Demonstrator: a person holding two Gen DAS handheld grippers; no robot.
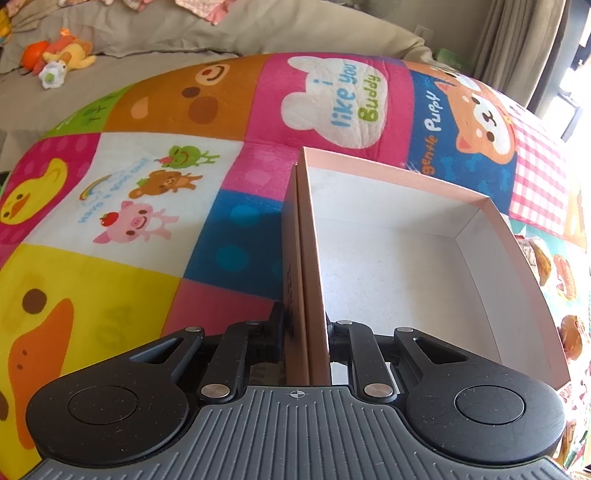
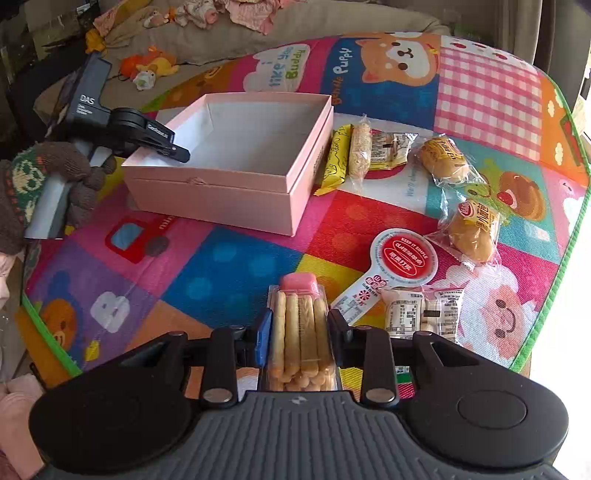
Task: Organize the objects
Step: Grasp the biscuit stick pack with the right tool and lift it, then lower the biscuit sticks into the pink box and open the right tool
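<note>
A bright patchwork play mat point(image 2: 236, 258) printed with cartoon animals covers the surface. Behind it runs a beige sofa point(image 1: 192, 33) strewn with soft toys point(image 1: 59, 55). Drab curtains point(image 1: 517, 40) hang beside what seems a sunlit window point(image 1: 580, 74).

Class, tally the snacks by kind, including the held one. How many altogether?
Wrapped buns: 2
Small labelled packets: 3
Yellow wrapped bar: 1
Clear-wrapped pale bar: 1
Red round-topped pack: 1
Biscuit-stick pack, held: 1
Total: 9
</note>
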